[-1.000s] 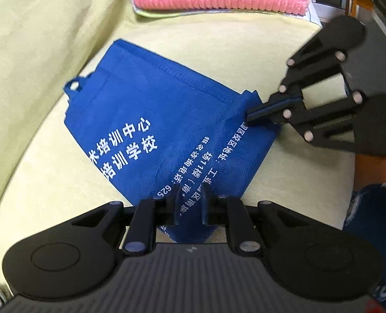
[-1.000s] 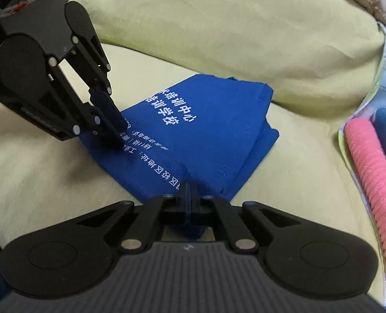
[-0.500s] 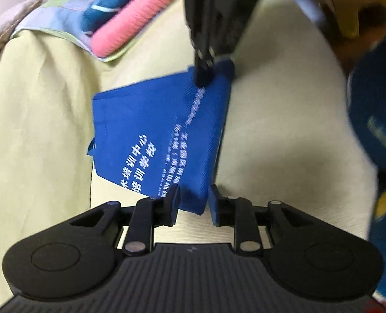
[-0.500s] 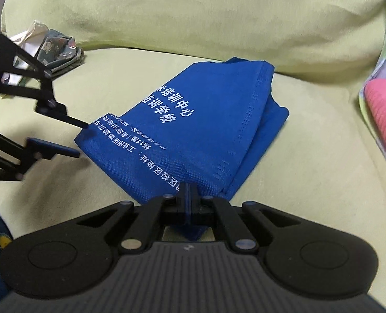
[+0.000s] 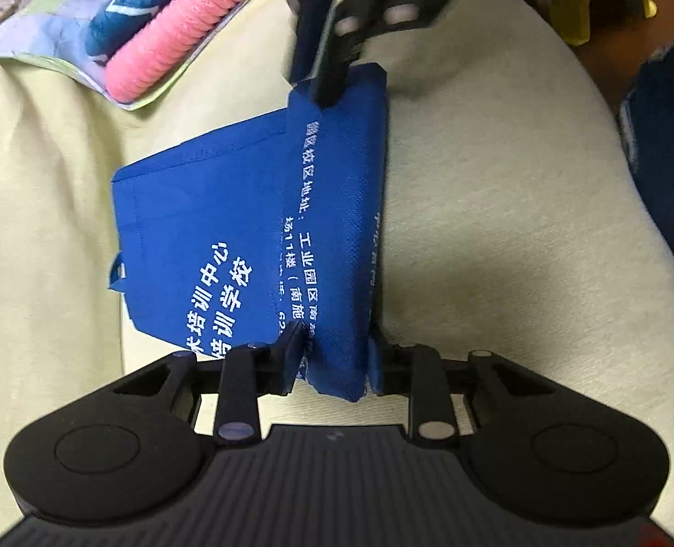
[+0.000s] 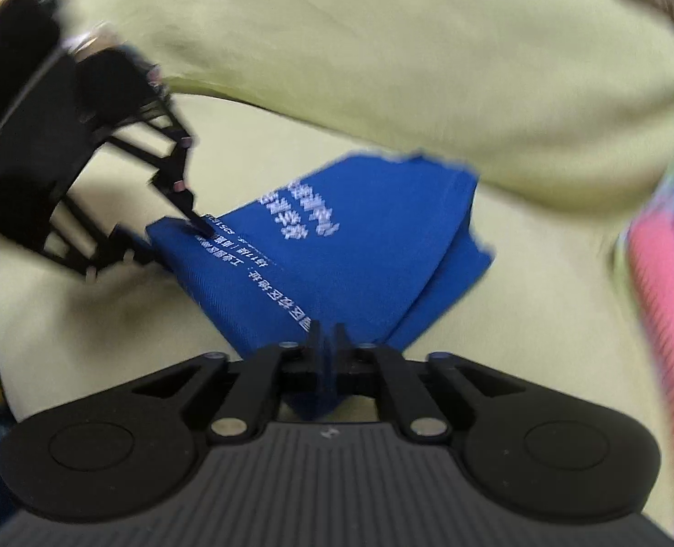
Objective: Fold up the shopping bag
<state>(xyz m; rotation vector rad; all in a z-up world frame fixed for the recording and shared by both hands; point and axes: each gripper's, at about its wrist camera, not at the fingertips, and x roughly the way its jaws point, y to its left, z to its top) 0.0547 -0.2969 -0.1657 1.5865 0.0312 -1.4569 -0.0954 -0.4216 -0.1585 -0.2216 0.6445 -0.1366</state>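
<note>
A blue shopping bag (image 5: 227,228) with white print lies partly folded on a pale yellow sofa seat; it also shows in the right wrist view (image 6: 337,255). My left gripper (image 5: 337,355) has its jaws apart around the near corner of the bag's raised fold, with gaps at the pads. My right gripper (image 6: 328,337) is shut on the bag's other corner and holds it lifted. The right gripper also shows at the far end of the fold in the left wrist view (image 5: 323,77), and the left gripper at the bag's left corner in the right wrist view (image 6: 173,232).
A pink ribbed towel (image 5: 177,32) and a blue towel (image 5: 132,4) lie on a patterned cloth beyond the bag. The sofa backrest (image 6: 382,45) rises behind the seat. A yellow stool (image 5: 610,4) stands past the seat edge. Dark blue fabric (image 5: 670,136) is at the right.
The left gripper's jaws have opened a little wider around the fold. Both grippers have lifted and turned the bag's folded edge; the right wrist view is blurred by motion.
</note>
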